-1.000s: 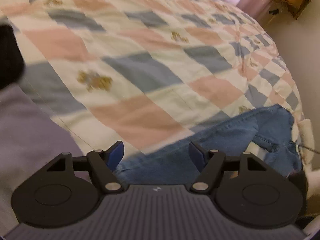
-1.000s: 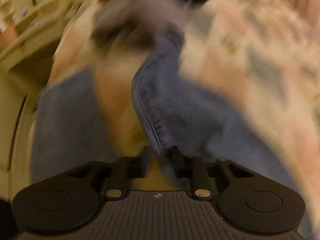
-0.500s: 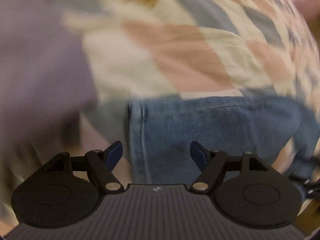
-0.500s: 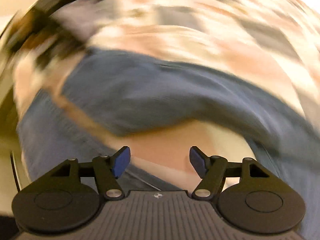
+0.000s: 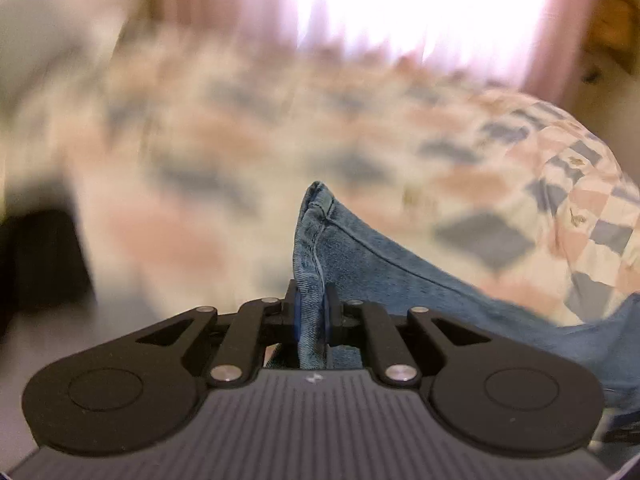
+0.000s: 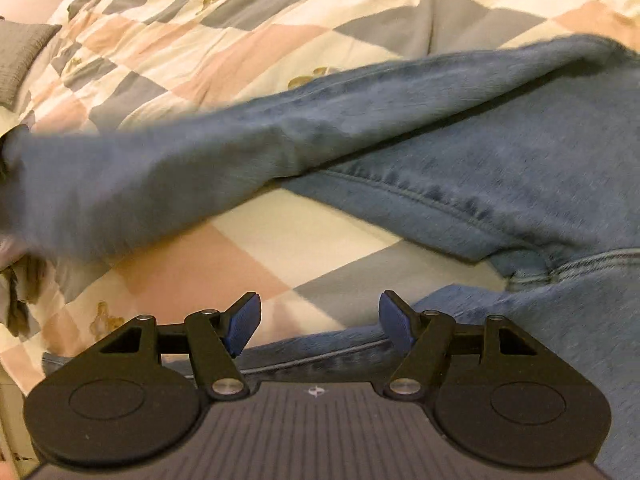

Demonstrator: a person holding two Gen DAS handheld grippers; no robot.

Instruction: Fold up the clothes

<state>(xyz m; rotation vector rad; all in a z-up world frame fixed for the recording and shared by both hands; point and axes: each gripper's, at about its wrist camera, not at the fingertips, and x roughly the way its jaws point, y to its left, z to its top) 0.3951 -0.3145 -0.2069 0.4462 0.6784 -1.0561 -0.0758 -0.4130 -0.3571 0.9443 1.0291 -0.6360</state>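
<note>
A pair of blue jeans [image 6: 460, 152] lies on a checked bedspread [image 6: 240, 32]. My left gripper [image 5: 311, 314] is shut on a hem corner of the jeans [image 5: 320, 232] and holds it up off the bed; the leg trails away to the right. My right gripper [image 6: 320, 322] is open and empty, low over the bedspread between the two legs. One leg stretches away to the left in the air, blurred. The other leg [image 6: 320, 350] lies just under the fingers.
A grey pillow [image 6: 20, 52] lies at the far left of the bed. A dark garment [image 5: 40, 264] sits at the left in the left wrist view. Pink curtains [image 5: 400, 20] with a bright window stand beyond the bed.
My left gripper was open over the jeans and has shut on the hem and lifted it. My right gripper let go of the jeans a second ago and stays open.
</note>
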